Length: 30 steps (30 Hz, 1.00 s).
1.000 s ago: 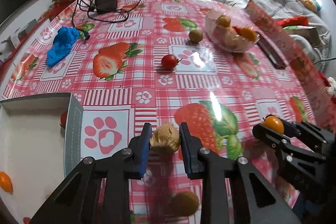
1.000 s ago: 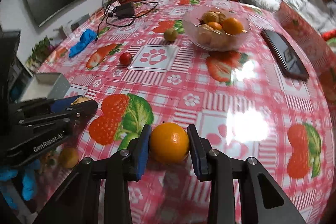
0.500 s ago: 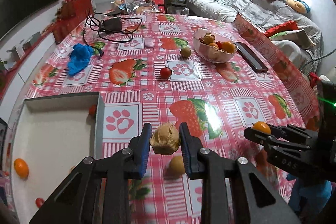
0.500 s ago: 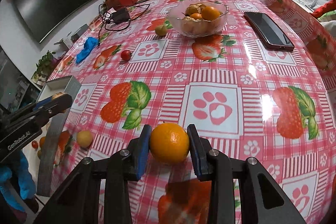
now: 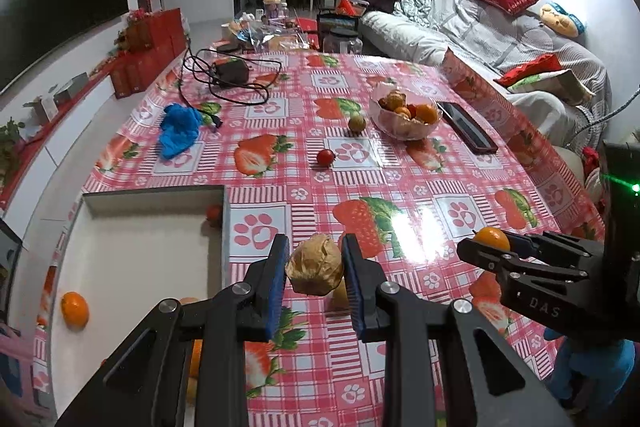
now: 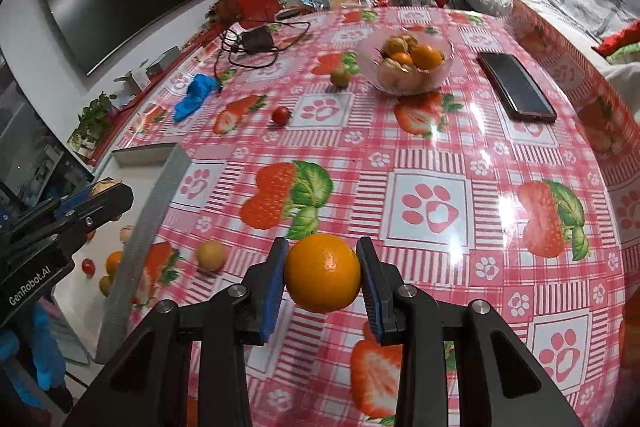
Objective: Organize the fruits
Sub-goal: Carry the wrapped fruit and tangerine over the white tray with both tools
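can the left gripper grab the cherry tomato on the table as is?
Probably not yet. The left gripper is shut on a husked fruit, so its fingers are full. The path across the tablecloth to the cherry tomato looks clear, but it would need to drop its load first.

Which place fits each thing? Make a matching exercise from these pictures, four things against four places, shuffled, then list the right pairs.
Things
1. orange
2. husked fruit
3. cherry tomato
4. phone

Places
A. loose on the tablecloth, left of the glass bowl
B. between the fingers of the left gripper
C. flat on the table, right of the glass bowl
D. between the fingers of the right gripper

Pairs: 1-D, 2-B, 3-A, 4-C
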{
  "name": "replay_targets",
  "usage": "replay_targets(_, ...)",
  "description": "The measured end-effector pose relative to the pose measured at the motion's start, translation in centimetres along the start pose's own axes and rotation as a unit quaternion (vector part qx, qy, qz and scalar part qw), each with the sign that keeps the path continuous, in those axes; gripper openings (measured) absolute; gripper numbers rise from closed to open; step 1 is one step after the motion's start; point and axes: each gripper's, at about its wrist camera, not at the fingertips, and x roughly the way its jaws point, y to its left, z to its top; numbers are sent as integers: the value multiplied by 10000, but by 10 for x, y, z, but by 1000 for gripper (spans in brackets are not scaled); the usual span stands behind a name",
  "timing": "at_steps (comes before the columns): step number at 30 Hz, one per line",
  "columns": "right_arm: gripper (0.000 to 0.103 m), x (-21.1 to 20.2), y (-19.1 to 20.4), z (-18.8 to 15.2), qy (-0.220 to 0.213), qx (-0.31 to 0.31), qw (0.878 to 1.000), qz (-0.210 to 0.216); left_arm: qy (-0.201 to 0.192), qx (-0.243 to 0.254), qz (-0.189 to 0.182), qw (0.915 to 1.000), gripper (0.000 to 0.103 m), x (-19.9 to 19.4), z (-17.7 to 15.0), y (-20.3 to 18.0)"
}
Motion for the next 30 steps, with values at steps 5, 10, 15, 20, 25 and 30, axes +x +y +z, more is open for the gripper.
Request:
replay_targets(5,36,-6,20,4,-18,-124,9999,48,-80,-112,30,9999,30,-10,-3,14)
replay_targets(10,36,-7,43,7,0,-304,9995,73,-143,-277,60,9995,30,-18,-8,35)
replay_targets(15,36,-6,69,11,23,-481,9987,147,-178,-489,95,9986,30,-24,-14,60)
replay_targets(20,36,1,98,16,76,-668,9974,243,-265,-696,223,9970,30,-34,-18,93)
replay_targets(25,36,12,132,22,147,-904,9950,392,-252,-874,458,9948,30,-39,-26,125)
replay_targets(30,36,26,162,23,249,-1131,9918,539,-117,-990,557,9935,30,-33,-42,146)
